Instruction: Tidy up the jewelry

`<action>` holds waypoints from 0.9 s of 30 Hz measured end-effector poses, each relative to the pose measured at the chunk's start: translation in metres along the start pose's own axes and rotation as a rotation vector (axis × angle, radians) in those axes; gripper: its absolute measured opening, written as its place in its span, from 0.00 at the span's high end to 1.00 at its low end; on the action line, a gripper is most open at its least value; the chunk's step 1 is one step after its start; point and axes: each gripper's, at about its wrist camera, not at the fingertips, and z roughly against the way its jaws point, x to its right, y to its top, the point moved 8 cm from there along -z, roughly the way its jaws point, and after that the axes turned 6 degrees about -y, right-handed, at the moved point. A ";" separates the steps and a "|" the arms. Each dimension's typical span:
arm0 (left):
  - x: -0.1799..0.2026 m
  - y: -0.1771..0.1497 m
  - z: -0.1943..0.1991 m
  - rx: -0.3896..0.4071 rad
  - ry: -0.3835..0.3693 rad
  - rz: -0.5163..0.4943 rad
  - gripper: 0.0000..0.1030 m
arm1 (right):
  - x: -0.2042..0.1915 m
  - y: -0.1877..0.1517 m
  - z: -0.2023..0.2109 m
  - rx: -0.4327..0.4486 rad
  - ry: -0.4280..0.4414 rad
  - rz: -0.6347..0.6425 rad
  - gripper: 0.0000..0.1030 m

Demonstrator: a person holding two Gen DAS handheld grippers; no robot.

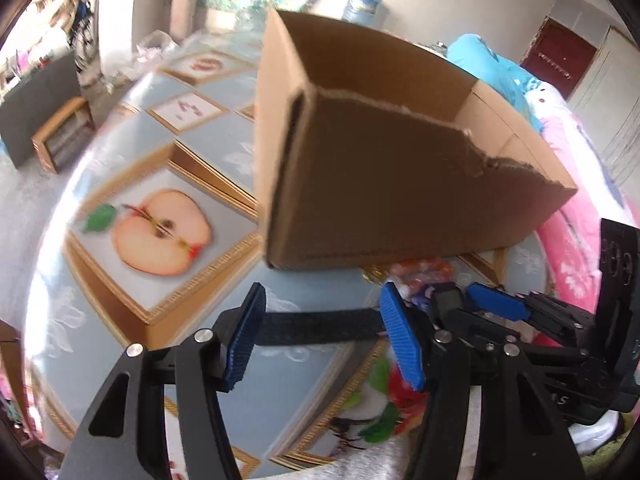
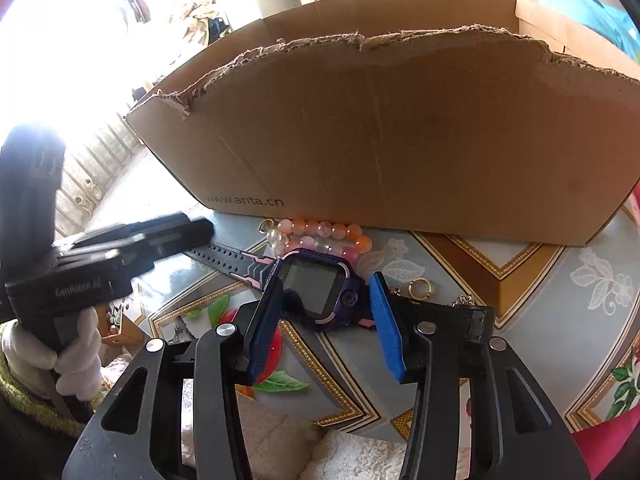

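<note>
- Now, the right gripper has its blue pads about half apart, closed against the sides of the purple square-faced smartwatch; the case sits squarely between the jaws.
- The left gripper straddles the watch's black perforated strap, which runs across from pad to pad; whether the pads actually press on it, I can't tell.
- Risk, as I judge it: the strap dangles free and could snag the torn front wall of the brown cardboard box just beyond the jaws.
- Ahead of the watch, against that wall, lies a peach-and-pink beaded bracelet; a small gold ring sits just right of the right-hand pad.
</note>
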 end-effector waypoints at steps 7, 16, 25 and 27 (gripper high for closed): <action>-0.006 -0.006 -0.012 -0.059 0.057 0.001 0.43 | 0.009 -0.006 0.008 0.007 0.000 0.009 0.57; 0.002 -0.007 -0.011 -0.062 -0.132 0.155 0.41 | 0.010 -0.009 0.006 0.007 -0.001 0.011 0.57; 0.014 -0.008 -0.008 -0.037 -0.161 0.115 0.62 | 0.009 -0.010 0.005 0.007 -0.005 0.017 0.57; 0.018 -0.008 -0.007 -0.027 -0.139 0.073 0.68 | 0.009 -0.010 0.005 0.008 -0.004 0.017 0.57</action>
